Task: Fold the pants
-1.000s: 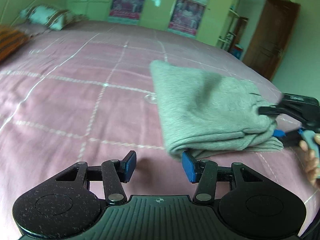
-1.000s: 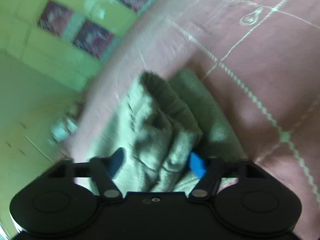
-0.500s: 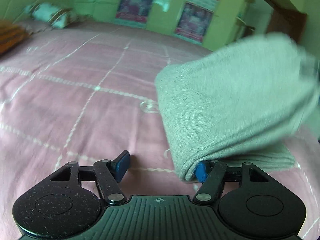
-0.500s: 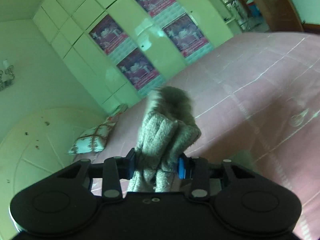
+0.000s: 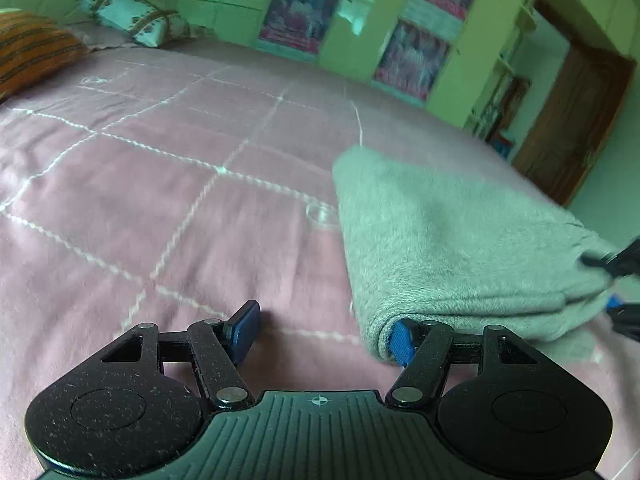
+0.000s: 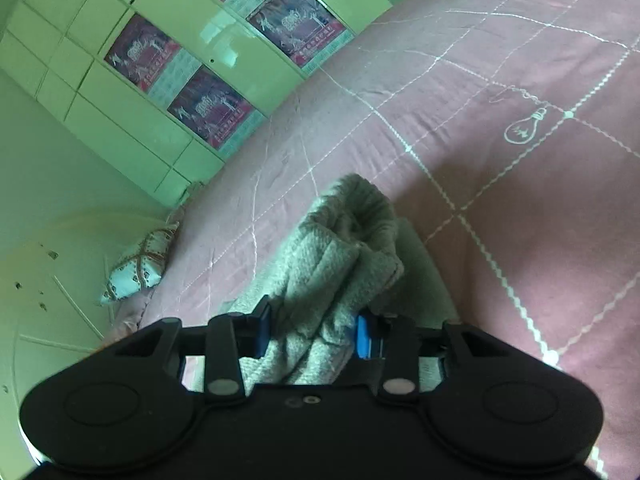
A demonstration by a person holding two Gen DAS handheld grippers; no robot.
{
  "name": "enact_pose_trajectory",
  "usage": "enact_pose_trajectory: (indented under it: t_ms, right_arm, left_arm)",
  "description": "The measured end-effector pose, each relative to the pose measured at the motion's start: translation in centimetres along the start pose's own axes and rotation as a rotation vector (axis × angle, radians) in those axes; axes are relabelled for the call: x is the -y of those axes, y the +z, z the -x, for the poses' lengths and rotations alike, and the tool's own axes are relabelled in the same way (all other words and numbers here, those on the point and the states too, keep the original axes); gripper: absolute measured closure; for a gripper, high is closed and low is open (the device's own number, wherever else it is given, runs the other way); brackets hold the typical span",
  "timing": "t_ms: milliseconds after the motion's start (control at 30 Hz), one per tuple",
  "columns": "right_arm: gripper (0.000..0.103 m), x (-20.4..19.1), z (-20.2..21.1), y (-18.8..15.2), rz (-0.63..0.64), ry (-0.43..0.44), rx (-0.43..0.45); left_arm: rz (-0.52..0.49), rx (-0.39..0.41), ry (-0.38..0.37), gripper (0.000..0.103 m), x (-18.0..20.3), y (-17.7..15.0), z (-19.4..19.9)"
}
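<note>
Pinching a thick bunch of the grey pants (image 6: 340, 280) between our right gripper's (image 6: 312, 330) blue fingers (image 6: 365, 337), we hold the cloth bundled up and standing above the pink bedspread (image 6: 500, 200). The knit rises from between the two pads in rumpled folds, with a flatter layer of the same fabric lying on the bed beneath it. Our left gripper (image 5: 322, 334) has its fingers (image 5: 244, 330) spread wide and holds nothing; its right pad is tucked against the near folded edge of the pants (image 5: 452, 248), while its left pad sits over bare bedspread (image 5: 160, 200). In the left view the pants form a folded stack on the right side of the bed, and the right gripper (image 5: 618, 284) grips them at the far right edge of the picture. The bedspread is crossed by white stitched lines and carries a light-bulb drawing (image 6: 524, 126). At the head of the bed lie a patterned pillow (image 5: 138, 18) and an orange striped cushion (image 5: 28, 52). Beyond the bed stand a pale green wardrobe (image 6: 120, 120) with posters (image 6: 208, 108) and a brown door (image 5: 572, 124).
</note>
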State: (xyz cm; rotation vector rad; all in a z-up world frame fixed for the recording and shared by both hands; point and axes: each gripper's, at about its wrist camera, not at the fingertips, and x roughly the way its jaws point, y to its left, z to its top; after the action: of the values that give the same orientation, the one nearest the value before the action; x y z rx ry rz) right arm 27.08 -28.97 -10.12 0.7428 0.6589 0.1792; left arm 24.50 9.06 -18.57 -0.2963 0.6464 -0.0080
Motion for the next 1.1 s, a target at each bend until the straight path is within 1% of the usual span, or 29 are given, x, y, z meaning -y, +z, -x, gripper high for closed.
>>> enact_pose_trajectory:
  t_ms: [33,67,100,133,233,300,467,633,700,733,767,800,833,900,933,1000,1033,1067,1100]
  right_arm:
    - [0.072,1.2,-0.8,-0.3,0.001,-0.045,-0.028]
    - [0.073,3.1,-2.4,-0.6,-0.034,-0.115,-0.092]
    - [0.073,4.7,-2.8,-1.1,-0.085,-0.113,-0.109]
    - [0.073,4.9,-2.3,-1.3,-0.085,-0.091,-0.088]
    - [0.072,3.7,-1.7,-1.7,-0.031,-0.106,-0.076]
    - [0.072,3.6,-1.8,-1.5,-0.046,-0.106,-0.083]
    - [0.072,3.3,-1.9,-1.7,-0.027,-0.105,-0.092]
    - [0.071,2.4,-2.3,-1.7,0.002,-0.123,-0.077]
    - [0.071,2.0,-1.9,-1.7,0.026,-0.112,-0.06]
    - [0.072,2.1,-2.1,-1.8,0.048,-0.115,-0.062]
    - [0.074,2.7,-2.7,-1.8,0.029,-0.131,-0.086]
    - [0.072,3.3,-2.8,-1.7,-0.012,-0.128,-0.094]
    - [0.071,3.1,-2.5,-1.5,-0.02,-0.127,-0.093]
    - [0.066,2.2,-2.0,-1.2,0.008,-0.123,-0.087]
    - [0.066,2.3,-2.0,-1.1,0.004,-0.119,-0.102]
    - [0.059,3.0,-1.1,-0.8,-0.013,-0.107,-0.103]
    - [0.058,3.1,-0.4,-0.8,0.004,-0.104,-0.094]
    - [0.055,3.0,0.4,-0.7,0.041,-0.107,-0.086]
    - [0.049,2.7,1.2,-0.7,0.083,-0.12,-0.064]
  left_arm:
    - [-0.027,-0.004,0.009,0.035,0.4,-0.2,-0.1]
    - [-0.036,-0.008,0.015,0.035,0.6,-0.1,-0.1]
    - [-0.03,-0.012,0.019,0.035,0.6,0.1,-0.1]
    - [-0.021,-0.017,0.02,0.035,0.5,0.3,-0.1]
    - [-0.031,-0.023,0.023,0.035,0.5,0.4,-0.1]
    - [-0.033,-0.025,0.024,0.035,0.5,0.6,0.0]
    - [-0.045,-0.032,0.026,0.035,0.6,0.6,0.0]
    - [-0.061,-0.031,0.024,0.035,0.7,0.9,0.2]
    - [-0.077,-0.041,0.024,0.034,0.6,0.5,-0.4]
    - [-0.082,-0.043,0.024,0.033,0.6,0.5,-0.4]
    - [-0.085,-0.046,0.028,0.033,0.8,0.7,-0.3]
    - [-0.081,-0.051,0.027,0.033,0.8,0.9,-0.2]
    - [-0.071,-0.057,0.023,0.033,0.7,1.1,-0.1]
    - [-0.066,-0.072,0.007,0.033,0.4,1.3,0.4]
    - [-0.086,-0.078,-0.002,0.033,0.3,1.2,0.8]
    - [-0.133,-0.092,-0.009,0.032,-0.2,0.9,1.8]
    - [-0.166,-0.098,0.002,0.032,-0.3,0.8,2.4]
    - [-0.211,-0.092,0.043,0.032,-0.5,0.8,3.0]
    - [-0.242,-0.085,0.07,0.032,-0.9,0.9,3.5]
